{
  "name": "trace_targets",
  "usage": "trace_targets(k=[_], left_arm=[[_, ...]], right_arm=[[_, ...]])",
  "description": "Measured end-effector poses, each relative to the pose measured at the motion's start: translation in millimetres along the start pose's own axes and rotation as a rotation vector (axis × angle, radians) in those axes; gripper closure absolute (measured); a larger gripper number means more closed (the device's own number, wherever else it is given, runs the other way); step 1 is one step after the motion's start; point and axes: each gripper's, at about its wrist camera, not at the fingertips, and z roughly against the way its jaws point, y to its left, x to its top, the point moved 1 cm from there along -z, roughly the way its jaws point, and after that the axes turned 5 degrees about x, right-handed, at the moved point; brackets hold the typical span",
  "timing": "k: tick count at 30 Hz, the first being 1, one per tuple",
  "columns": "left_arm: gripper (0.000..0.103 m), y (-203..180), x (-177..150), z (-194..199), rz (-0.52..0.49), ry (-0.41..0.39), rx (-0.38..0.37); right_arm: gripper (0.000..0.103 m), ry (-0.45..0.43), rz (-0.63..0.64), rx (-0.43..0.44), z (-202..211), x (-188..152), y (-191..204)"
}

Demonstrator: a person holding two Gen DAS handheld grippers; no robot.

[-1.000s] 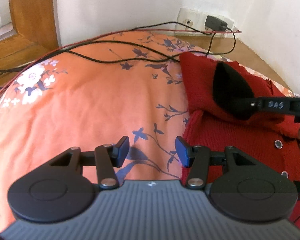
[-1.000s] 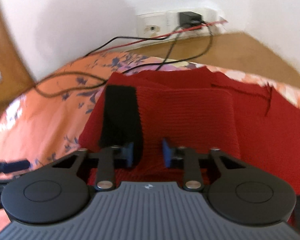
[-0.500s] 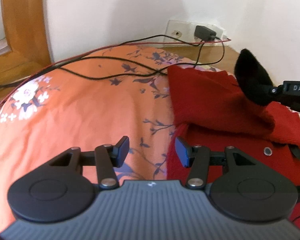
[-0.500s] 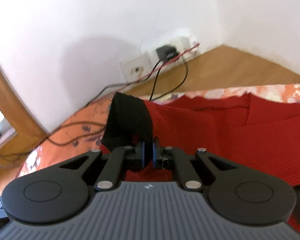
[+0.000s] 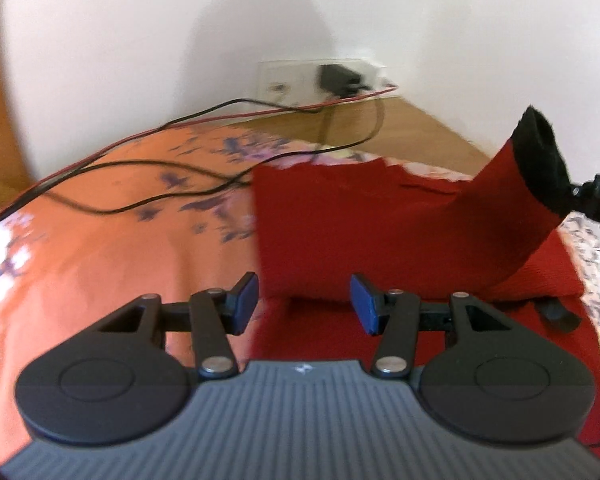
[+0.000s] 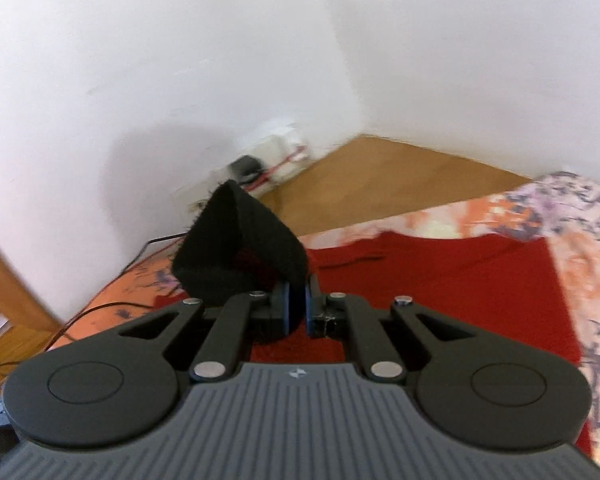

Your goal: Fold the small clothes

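Note:
A small red knit cardigan [image 5: 340, 220] lies on an orange floral bedsheet [image 5: 100, 264]. Its sleeve, ending in a black cuff [image 5: 540, 168], is lifted up at the right of the left wrist view, pinched by the other gripper [image 5: 571, 196]. In the right wrist view my right gripper [image 6: 297, 312] is shut on that black cuff [image 6: 236, 256], held above the red cardigan body [image 6: 440, 280]. My left gripper [image 5: 303, 298] is open just over the cardigan's near left part, with nothing between its fingers.
Black and red cables [image 5: 148, 184] trail across the sheet to a wall socket with a black charger [image 5: 336, 78]. A wooden bed-frame ledge [image 5: 400, 128] runs along the white corner walls. The sheet turns pale and flowery at the right [image 6: 580, 248].
My right gripper shut on the black cuff and raised the sleeve up and to the right. The left gripper moved right over the cardigan's edge and stayed open.

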Motion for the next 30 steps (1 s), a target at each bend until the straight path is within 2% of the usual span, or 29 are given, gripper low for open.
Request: trace_targets(k=[4,9,15,19,21,25,27,30], left_arm=[[0.05,-22,5,-16,-0.029,0.001,-0.041],[0.05,-41,8,-44,-0.04,0.044,-0.058],[0.05,-52,8,-66,-0.078,0.075,-0.035],[0.05,-52,8,-77,-0.08,0.087,-0.013],[0.05,-52,8,-81,-0.078,0.095,0.004],[0.05,-50,8,-88,-0.059,0.118,0.017],[0.048,-50,9,-90,-0.051,0.125,0.021],[0.047,-52,9,-91,-0.055,0.126,0.029]], right_arm=[[0.096,0.007,-0.041,-0.051,5,-2,-29],[0.096,0.038,-0.101,-0.105,3,-13,-65],[0.095,0.096,-0.197,-0.164,-12,-34,-103],[0.091,0.131,-0.26,-0.203,-8,-45,-126],[0.08,0.126,-0.272,-0.212,0,-45,-133],[0.067,0.114,-0.294,-0.21,19,-41,-145],[0.052,0.097,-0.322,-0.193,26,-37,-151],[0.05,0.064,-0.327,-0.179,30,-30,-151]])
